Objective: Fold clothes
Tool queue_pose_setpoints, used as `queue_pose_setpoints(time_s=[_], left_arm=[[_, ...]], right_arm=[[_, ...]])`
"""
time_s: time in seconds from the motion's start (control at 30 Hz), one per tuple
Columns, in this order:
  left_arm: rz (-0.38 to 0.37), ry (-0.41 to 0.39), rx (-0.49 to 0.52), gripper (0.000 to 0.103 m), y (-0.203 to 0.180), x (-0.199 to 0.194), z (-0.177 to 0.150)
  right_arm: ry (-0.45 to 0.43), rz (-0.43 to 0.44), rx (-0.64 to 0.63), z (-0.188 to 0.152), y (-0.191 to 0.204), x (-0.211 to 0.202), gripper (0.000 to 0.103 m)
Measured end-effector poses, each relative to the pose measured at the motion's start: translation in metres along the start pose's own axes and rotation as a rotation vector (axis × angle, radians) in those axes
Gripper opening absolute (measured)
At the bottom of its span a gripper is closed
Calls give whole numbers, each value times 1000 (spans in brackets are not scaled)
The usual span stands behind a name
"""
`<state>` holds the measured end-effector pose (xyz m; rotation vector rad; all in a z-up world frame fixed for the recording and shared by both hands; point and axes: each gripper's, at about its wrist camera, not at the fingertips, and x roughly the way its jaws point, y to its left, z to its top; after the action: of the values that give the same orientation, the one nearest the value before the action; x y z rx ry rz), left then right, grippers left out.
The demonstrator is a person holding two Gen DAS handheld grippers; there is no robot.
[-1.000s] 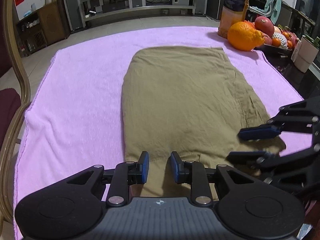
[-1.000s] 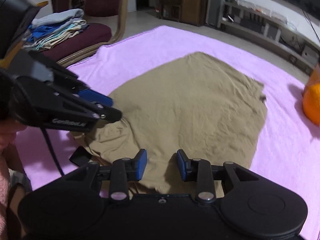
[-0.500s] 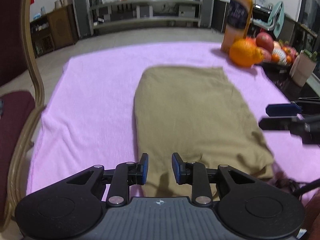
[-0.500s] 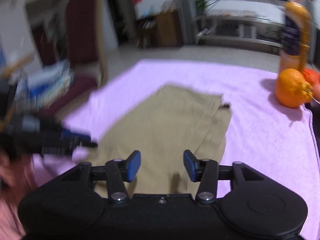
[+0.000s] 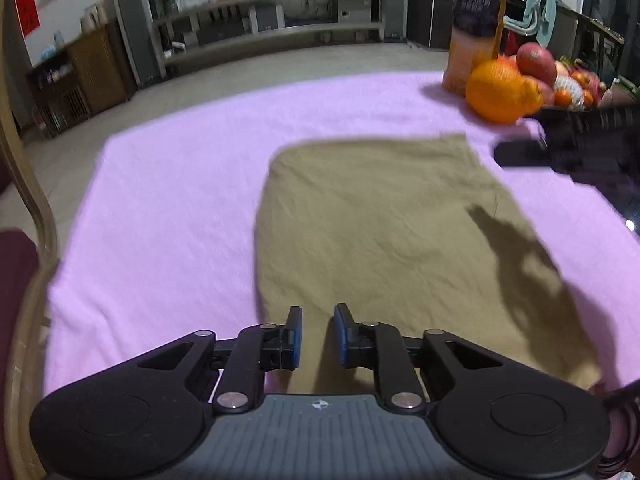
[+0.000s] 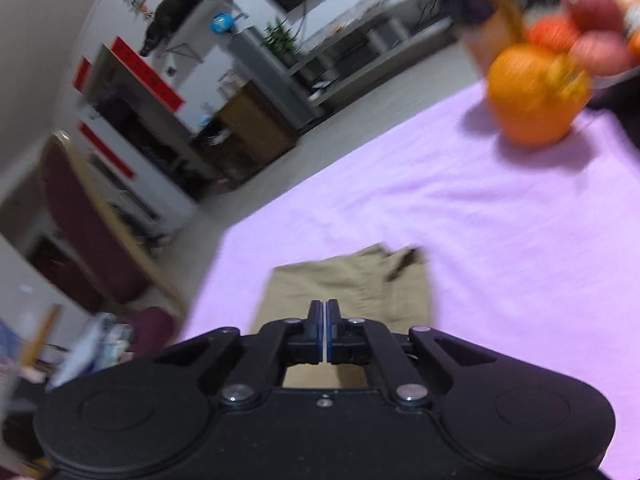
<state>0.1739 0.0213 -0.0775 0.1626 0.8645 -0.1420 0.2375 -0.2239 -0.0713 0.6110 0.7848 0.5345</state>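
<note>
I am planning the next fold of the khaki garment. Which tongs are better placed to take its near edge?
Left. The left tongs are open just above the near edge of the khaki garment. The right tongs are shut, and in the left view they are raised near the far corner.

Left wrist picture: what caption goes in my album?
Open left gripper hovers over tan folded garment on pink towel.

Left gripper (image 5: 317, 334) parted — right gripper (image 6: 324, 334) closed.

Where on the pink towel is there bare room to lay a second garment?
Bare pink towel lies left of the khaki garment, toward the chair, and beyond its far edge. The far right corner is crowded by the orange, bottle and fruit.
</note>
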Motion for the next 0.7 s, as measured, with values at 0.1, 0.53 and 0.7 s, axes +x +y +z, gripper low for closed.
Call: queue_pose_setpoints(time_s=[0.1,0.53,0.7], left_arm=[[25,-15,47,7,-10,-1,-1],[-9,-27,30,7,-2,-1,1],[-42,-58,-38,16,9,-14,5]], right_arm=[[108,135,28,-3,0,38,6],[-195,-209,260,21,-87,60,4],[-297,-179,375,23,-83,16,11]])
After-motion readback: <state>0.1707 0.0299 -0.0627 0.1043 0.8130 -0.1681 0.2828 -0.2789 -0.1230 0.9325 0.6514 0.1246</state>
